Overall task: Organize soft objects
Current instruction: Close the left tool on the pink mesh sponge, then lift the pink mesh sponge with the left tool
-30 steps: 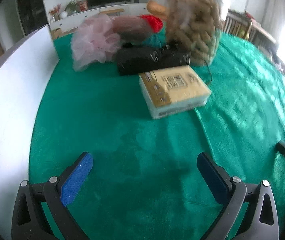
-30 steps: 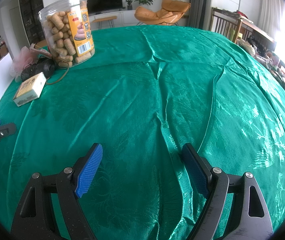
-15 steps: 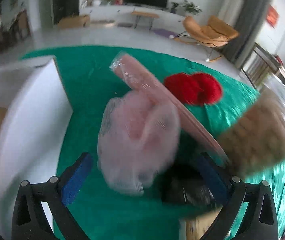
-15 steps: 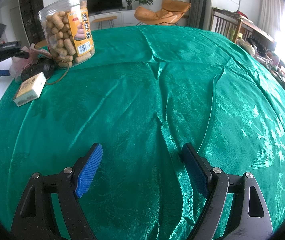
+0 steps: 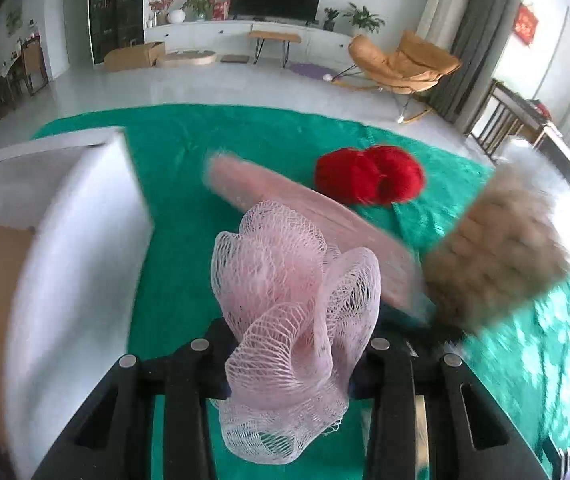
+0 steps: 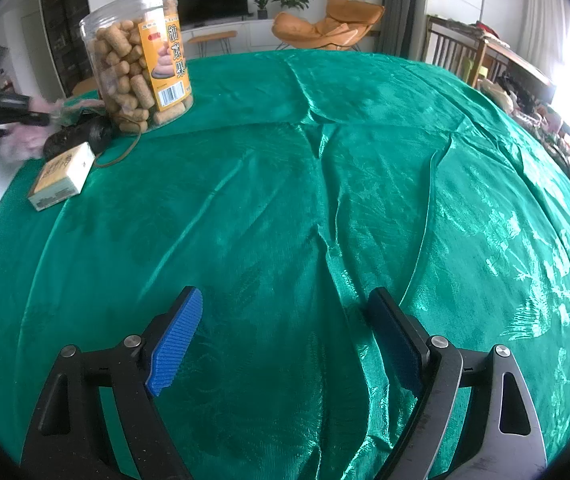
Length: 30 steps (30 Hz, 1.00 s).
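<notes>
The left gripper (image 5: 289, 364) is clamped on a pink mesh bath sponge (image 5: 285, 320); the sponge bulges up and forward out of the jaws, its netting spilling over both fingers, and it appears lifted clear of the green tablecloth (image 5: 173, 240), though the blur makes that hard to confirm. A white box (image 5: 81, 240) stands just to the left of the held sponge, its open top showing a brown inside at the far left edge; judged from the task, that box is the likely place for soft things, so the coming move turns on carrying the sponge leftward over its near wall. Beyond the sponge lie a flat pink packet (image 5: 313, 216), its long axis running from upper left to lower right, and a red ball of yarn (image 5: 369, 180) behind it; a jar of snacks (image 5: 497, 256) sits blurred at the right. The right gripper (image 6: 285, 336) hangs with its jaws spread and nothing between them, over bare cloth well apart from the pile; the left hand is plainly the nearer one.
</notes>
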Motion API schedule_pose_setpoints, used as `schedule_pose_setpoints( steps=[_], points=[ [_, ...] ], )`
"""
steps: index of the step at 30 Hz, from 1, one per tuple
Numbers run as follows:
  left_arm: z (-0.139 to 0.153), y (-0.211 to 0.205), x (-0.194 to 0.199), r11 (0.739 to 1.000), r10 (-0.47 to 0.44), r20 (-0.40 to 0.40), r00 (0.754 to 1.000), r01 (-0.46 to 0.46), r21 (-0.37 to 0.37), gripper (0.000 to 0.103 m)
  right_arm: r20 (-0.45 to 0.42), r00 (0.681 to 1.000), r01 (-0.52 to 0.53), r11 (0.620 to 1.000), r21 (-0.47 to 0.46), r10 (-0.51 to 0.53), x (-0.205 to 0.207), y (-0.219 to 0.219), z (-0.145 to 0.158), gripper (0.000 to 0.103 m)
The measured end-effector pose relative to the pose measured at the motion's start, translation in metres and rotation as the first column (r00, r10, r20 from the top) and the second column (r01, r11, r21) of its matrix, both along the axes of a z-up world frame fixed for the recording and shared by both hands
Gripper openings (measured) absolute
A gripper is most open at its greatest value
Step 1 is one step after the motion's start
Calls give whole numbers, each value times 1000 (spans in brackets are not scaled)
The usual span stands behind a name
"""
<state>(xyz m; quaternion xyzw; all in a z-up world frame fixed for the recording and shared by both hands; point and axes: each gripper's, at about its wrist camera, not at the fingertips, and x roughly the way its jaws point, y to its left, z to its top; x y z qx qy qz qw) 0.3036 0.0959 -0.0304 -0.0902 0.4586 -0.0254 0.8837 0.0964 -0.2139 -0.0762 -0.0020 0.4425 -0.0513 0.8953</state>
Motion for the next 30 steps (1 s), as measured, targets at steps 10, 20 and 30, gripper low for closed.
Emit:
schedule_pose_setpoints(
  steps=[10, 20, 30],
  points=[
    [54, -8, -148, 990, -139, -21, 990, 138, -15, 40, 0, 1000, 0, 1000, 3, 0, 0, 1, 0, 87],
    [-26, -30, -202, 990, -113, -44, 993, 116, 73, 85, 1, 1000, 0, 1000, 2, 0, 0, 1, 0, 87],
    [-66, -33, -194, 982, -118, -31, 993, 121, 145, 99, 1, 1000, 0, 1000, 2, 0, 0, 1, 0, 87]
  ],
)
